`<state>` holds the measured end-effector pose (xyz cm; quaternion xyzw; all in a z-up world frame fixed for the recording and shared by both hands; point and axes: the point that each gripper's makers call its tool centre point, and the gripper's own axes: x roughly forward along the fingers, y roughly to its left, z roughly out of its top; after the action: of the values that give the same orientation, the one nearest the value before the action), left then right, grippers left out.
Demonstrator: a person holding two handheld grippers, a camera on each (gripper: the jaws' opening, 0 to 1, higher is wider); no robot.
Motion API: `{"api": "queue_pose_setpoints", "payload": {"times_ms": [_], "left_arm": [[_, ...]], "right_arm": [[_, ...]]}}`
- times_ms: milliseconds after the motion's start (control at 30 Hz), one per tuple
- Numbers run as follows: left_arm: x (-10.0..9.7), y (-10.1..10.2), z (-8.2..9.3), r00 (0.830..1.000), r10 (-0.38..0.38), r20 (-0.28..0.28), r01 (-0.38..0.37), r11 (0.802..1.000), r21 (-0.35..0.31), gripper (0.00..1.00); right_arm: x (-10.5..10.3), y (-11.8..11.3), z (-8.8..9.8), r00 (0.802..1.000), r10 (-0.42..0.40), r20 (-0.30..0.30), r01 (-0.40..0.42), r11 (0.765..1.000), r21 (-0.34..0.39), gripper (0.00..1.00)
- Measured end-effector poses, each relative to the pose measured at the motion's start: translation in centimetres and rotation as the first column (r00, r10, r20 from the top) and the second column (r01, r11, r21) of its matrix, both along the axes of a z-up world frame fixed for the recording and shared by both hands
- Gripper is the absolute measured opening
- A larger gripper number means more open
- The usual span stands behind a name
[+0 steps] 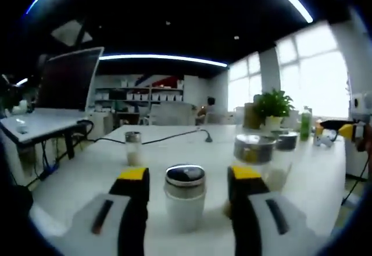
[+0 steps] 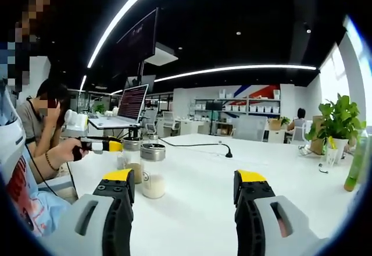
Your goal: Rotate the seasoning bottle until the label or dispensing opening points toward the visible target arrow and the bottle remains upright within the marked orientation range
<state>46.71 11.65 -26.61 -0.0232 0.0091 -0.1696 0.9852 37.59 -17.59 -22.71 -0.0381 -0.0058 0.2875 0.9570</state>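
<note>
A long white table point(image 1: 325, 169) carries several jars. A short white seasoning bottle with a dark glossy cap point(image 1: 185, 195) stands upright between the left gripper point(image 1: 189, 181), whose yellow-tipped jaws are spread and not touching it. The right gripper point(image 2: 184, 185) is released over bare tabletop. An off-centre squeeze could tip the bottle; no target arrow is discernible.

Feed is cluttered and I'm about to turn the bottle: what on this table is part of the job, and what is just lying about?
Job:
- seasoning bottle, upright between the open left tongs
- right tongs, open, holding nothing

Lying about:
- small shaker
- two lidded jars
- potted plant
- green bottle
- black cable
- laptop
</note>
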Motion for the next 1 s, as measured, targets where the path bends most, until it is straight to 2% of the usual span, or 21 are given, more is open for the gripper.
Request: {"api": "queue_pose_setpoints", "payload": {"times_ms": [133, 267, 367, 500, 567, 600, 700, 1000], "left_arm": [[-0.08, -0.30, 0.18, 1.000, 0.027, 0.009, -0.027, 0.999, -0.045, 0.55], [0.00, -0.28, 0.34, 0.998, 0.060, 0.025, -0.059, 0.997, -0.049, 0.54], [-0.07, -0.43, 0.35, 0.998, 0.060, 0.034, -0.058, 0.997, -0.053, 0.49], [0.04, -0.44, 0.01, 0.997, 0.070, 0.031, -0.068, 0.996, -0.057, 0.49], [0.09, -0.56, 0.04, 0.997, 0.068, 0.037, -0.066, 0.997, -0.044, 0.44], [0.23, -0.16, 0.14, 0.994, 0.092, 0.051, -0.092, 0.996, -0.013, 0.39], [0.41, 0.13, 0.02, 0.994, 0.105, 0.042, -0.104, 0.994, -0.020, 0.32], [0.48, 0.17, -0.01, 0.996, 0.080, 0.042, -0.079, 0.997, -0.023, 0.30]], "right_arm": [[0.08, -0.06, 0.05, 1.000, -0.005, -0.001, 0.005, 1.000, 0.001, 0.71], [0.10, 0.13, 0.16, 1.000, 0.000, 0.001, 0.000, 1.000, 0.002, 0.71], [0.07, 0.08, 0.26, 1.000, 0.000, 0.004, 0.000, 1.000, 0.000, 0.71], [0.14, -0.32, 0.35, 1.000, -0.010, 0.009, 0.010, 1.000, 0.004, 0.71], [0.22, -0.47, 0.31, 1.000, -0.014, 0.006, 0.014, 1.000, 0.006, 0.71], [0.26, -0.49, 0.30, 1.000, -0.014, 0.006, 0.014, 1.000, 0.006, 0.71], [0.51, -0.43, 0.07, 1.000, -0.012, -0.003, 0.012, 1.000, 0.008, 0.71], [0.49, -0.10, -0.15, 1.000, 0.002, -0.010, -0.002, 1.000, 0.010, 0.71]]}}
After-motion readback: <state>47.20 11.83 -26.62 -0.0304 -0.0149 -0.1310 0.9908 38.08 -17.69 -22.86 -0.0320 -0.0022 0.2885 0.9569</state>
